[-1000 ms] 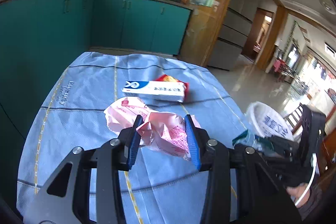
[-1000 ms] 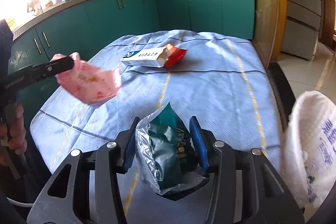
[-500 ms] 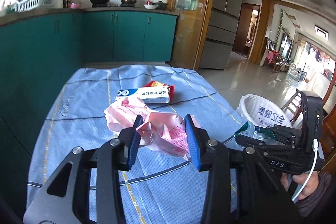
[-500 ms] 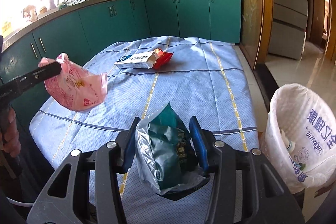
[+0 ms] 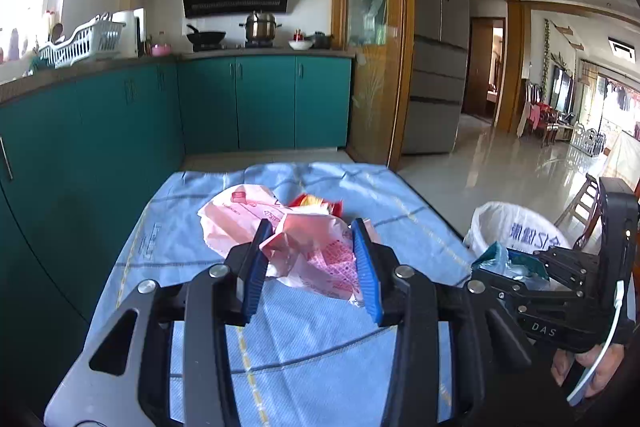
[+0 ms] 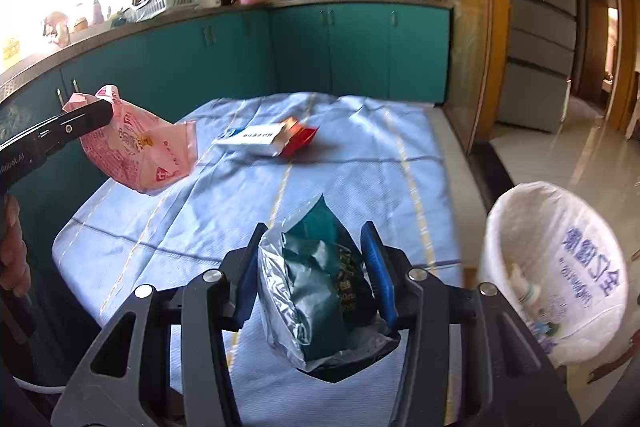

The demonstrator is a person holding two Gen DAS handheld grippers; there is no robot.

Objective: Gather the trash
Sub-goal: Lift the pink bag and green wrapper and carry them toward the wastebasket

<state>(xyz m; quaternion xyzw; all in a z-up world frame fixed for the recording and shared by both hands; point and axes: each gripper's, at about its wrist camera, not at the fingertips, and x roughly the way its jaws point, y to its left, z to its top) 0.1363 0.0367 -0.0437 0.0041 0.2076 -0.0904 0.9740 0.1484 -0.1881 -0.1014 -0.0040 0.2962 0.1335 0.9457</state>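
Note:
My left gripper (image 5: 310, 259) is shut on a crumpled pink plastic bag (image 5: 316, 259) and holds it above the blue tablecloth (image 5: 304, 327); the bag also shows in the right wrist view (image 6: 136, 151). My right gripper (image 6: 316, 275) is shut on a green and silver foil snack bag (image 6: 320, 287), held over the table's near right part. A white-lined trash bin (image 6: 560, 267) stands on the floor to the right of the table, with some trash inside. A white and blue box (image 6: 250, 139) lies on a red packet (image 6: 302, 139) at the table's far middle.
Teal kitchen cabinets (image 6: 340, 55) run along the left and far sides, close to the table. A wooden glass partition (image 6: 468, 27) and a fridge (image 6: 536, 19) stand at the far right. Tiled floor (image 5: 500, 171) lies right of the table.
Both grippers have risen and tilted up with their bags still held. The trash bin has come closer and further into the right wrist view.

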